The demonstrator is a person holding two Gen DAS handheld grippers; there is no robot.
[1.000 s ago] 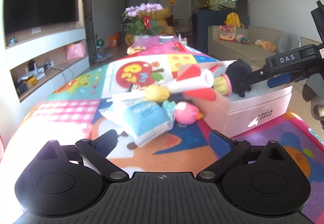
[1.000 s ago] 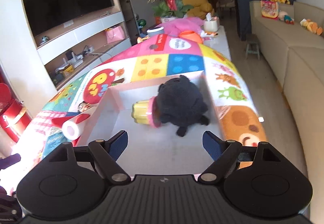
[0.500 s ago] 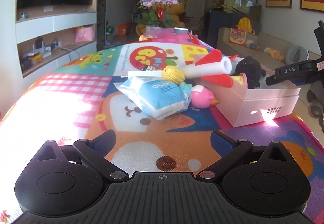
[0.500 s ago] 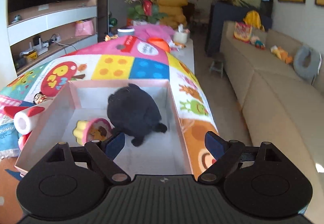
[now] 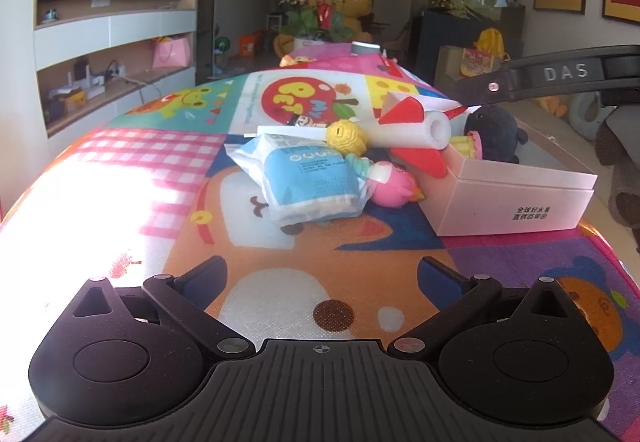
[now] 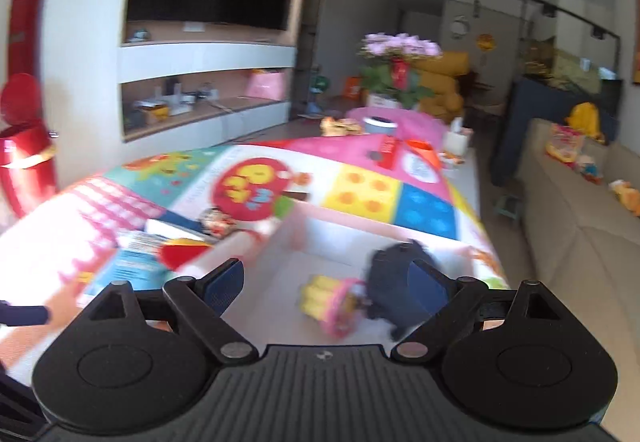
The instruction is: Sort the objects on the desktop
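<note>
Both grippers are hanging spread wide w/ nothing held: left gripper (image 5: 322, 274) facing the tissue pack (image 5: 310, 182), right gripper (image 6: 324, 282) over the box (image 5: 516, 202) (black plush (image 6: 394, 274) inside).

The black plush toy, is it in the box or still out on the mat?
In the box. The black plush toy sits behind the white box wall, beside the yellow and pink toy on the box floor.

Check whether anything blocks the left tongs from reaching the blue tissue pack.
Nothing visible does. The left tongs are open and empty, and only bare mat lies between them and the blue tissue pack. The pink toy and yellow toy crowd the pack's right and far sides, not its near side.
</note>
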